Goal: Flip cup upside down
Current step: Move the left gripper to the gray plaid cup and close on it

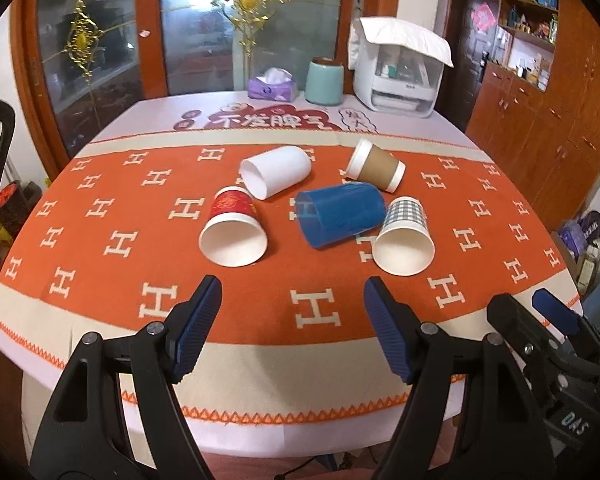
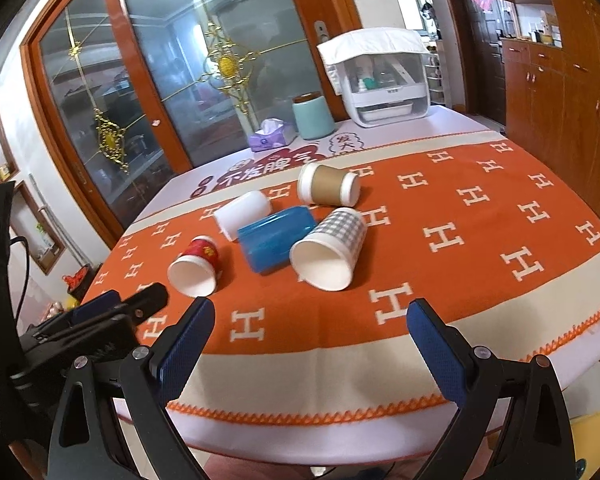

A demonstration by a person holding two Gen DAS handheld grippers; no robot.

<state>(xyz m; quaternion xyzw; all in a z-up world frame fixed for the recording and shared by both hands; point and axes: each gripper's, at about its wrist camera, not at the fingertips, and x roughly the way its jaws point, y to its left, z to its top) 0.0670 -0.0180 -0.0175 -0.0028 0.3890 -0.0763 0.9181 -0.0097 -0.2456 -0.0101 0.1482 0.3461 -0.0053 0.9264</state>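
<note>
— Cups first: what lies on the surface (image 1: 100, 320)?

— Five, all on their sides on my orange cloth (image 1: 112, 208) with the white H marks. The red cup (image 1: 233, 222) lies nearest my left tongs (image 1: 292, 320), its white mouth turned toward me. Behind it lies the white cup (image 1: 276, 171), mouth also toward the near left. The blue cup (image 1: 342, 214) is in the middle, mouth to the left. The checked cup (image 1: 405, 236) lies just right of the blue one, touching it or nearly so, mouth toward me. The brown cup (image 1: 377, 166) with white ends lies farthest back.

— And your tongs?

— Both are spread wide and hold nothing. My left tongs hover over the near edge of the cloth, well short of the cups. My right tongs (image 2: 310, 336) hover likewise, with the checked cup (image 2: 329, 247) the closest one ahead and the red cup (image 2: 195, 266) off to the left. From the left wrist I see the right tongs beside me at the lower right.

— Anything behind the cups?

— At the far edge stand a purple tissue box (image 1: 271, 87), a pale green canister (image 1: 325, 81) and a white plastic cabinet (image 1: 398, 76) with a cloth draped on top.
</note>
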